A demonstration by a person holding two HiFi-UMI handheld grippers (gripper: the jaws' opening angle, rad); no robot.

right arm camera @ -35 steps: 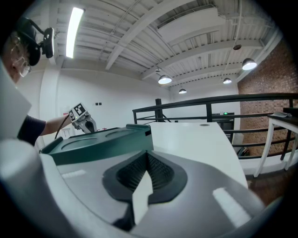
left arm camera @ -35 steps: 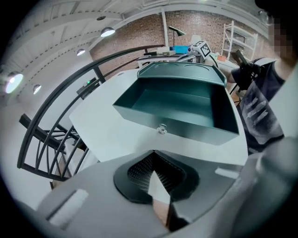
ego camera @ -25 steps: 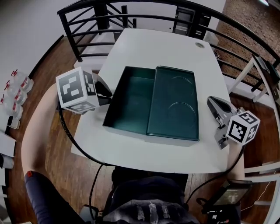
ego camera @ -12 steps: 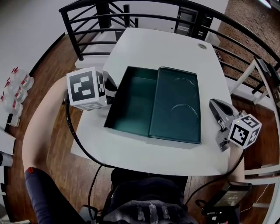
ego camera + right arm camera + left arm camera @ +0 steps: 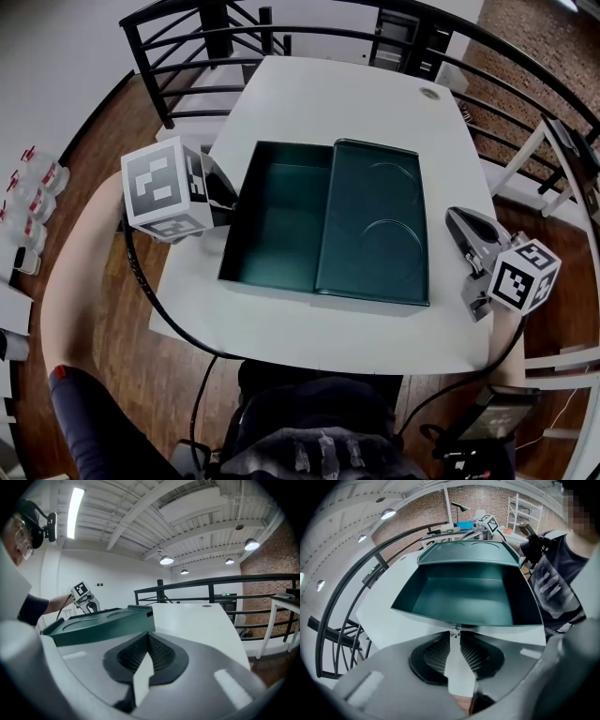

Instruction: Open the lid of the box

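The dark green box (image 5: 277,220) lies open on the white table (image 5: 309,94). Its lid (image 5: 375,225) lies flat against the box's right side, two round shapes pressed into it. My left gripper (image 5: 225,195) hovers just off the box's left wall. In the left gripper view the left gripper (image 5: 454,631) points at the box's near rim (image 5: 464,620). Its jaws are closing, a thin gap is left and nothing is between them. My right gripper (image 5: 457,220) rests to the right of the lid, shut and empty. The right gripper view shows the lid (image 5: 103,623) just beyond the right gripper (image 5: 147,635).
A black metal railing (image 5: 187,56) curves round the table's far and right sides. A round grommet hole (image 5: 429,94) sits at the table's far right. Bottles (image 5: 37,183) stand on the wood floor at the left. A white-framed stand (image 5: 562,178) is on the right.
My left gripper swung right toward the box's left wall, then drew back to the left and a little lower. The right gripper, box and lid stayed put.
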